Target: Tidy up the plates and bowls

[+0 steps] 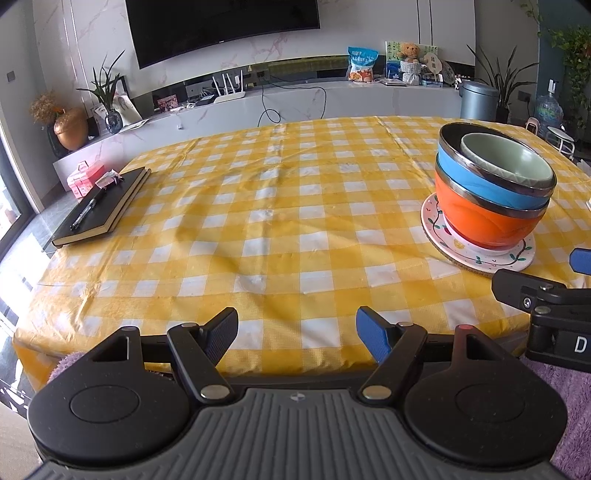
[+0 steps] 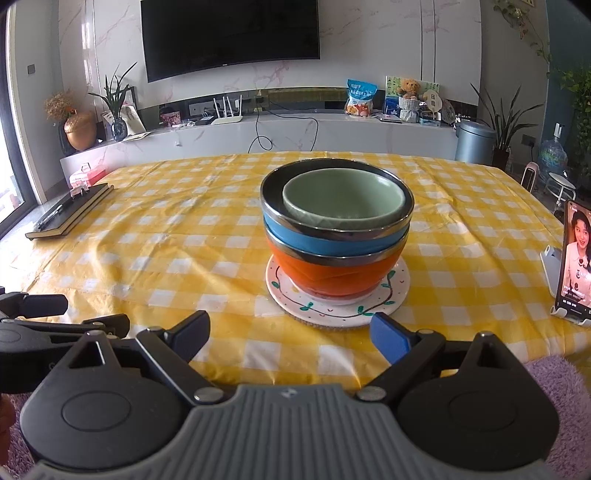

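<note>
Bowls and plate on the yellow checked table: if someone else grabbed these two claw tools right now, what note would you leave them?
Left claw: open, empty, low at the near table edge.
Right claw: open, empty, facing the stack.
Stack: green bowl inside blue bowl, inside orange bowl, on the painted plate.
Done: everything looks nested.
Left: probably nothing; perhaps straighten the tilted green bowl.

1. Daylight entered from the window point(image 2: 14, 155) left of the fingers, bright and even.
2. Soft shadows fell beneath the stacked bowls point(image 2: 336, 236).
3. Fisheye bending curved the television point(image 1: 221, 29); corners darkened.
</note>
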Available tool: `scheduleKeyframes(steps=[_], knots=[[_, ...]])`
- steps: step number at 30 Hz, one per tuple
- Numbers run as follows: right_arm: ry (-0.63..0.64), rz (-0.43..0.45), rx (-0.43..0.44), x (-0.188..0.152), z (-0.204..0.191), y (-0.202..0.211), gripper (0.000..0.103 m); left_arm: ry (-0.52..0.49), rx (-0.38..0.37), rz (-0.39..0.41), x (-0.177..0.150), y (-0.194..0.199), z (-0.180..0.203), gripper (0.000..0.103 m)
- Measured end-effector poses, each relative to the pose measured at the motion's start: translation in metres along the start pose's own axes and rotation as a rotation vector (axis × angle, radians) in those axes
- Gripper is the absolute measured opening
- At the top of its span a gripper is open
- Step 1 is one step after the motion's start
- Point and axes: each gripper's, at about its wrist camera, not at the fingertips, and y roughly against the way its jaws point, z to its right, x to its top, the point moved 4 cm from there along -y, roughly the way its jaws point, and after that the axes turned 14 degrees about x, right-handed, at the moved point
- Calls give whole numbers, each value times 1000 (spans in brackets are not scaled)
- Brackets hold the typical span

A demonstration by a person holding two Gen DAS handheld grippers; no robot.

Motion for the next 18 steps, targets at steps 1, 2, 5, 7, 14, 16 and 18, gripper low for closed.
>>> scheduleKeyframes(steps=[1,2,5,7,14,16,18], knots=[[3,0,0,0,-1,0,92,0,0,0,0,0,0,86],[5,1,0,0,-1,0,92,0,0,-1,0,0,0,86],[13,2,-1,0,-2,1,92,1,0,-2,0,0,0,86],[14,0,-1,0,-2,1,92,2,1,-4,-1,0,-1,86],[10,-6,-5,-1,-1,0,93,2,2,-14,-2,-2,-1,86],[10,-6,-4,-1,-1,0,93,-1,1,-13,-2,-2,-1,86],[10,-6,-5,-1,-1,0,93,-3,1,-12,-2,-1,0,86]])
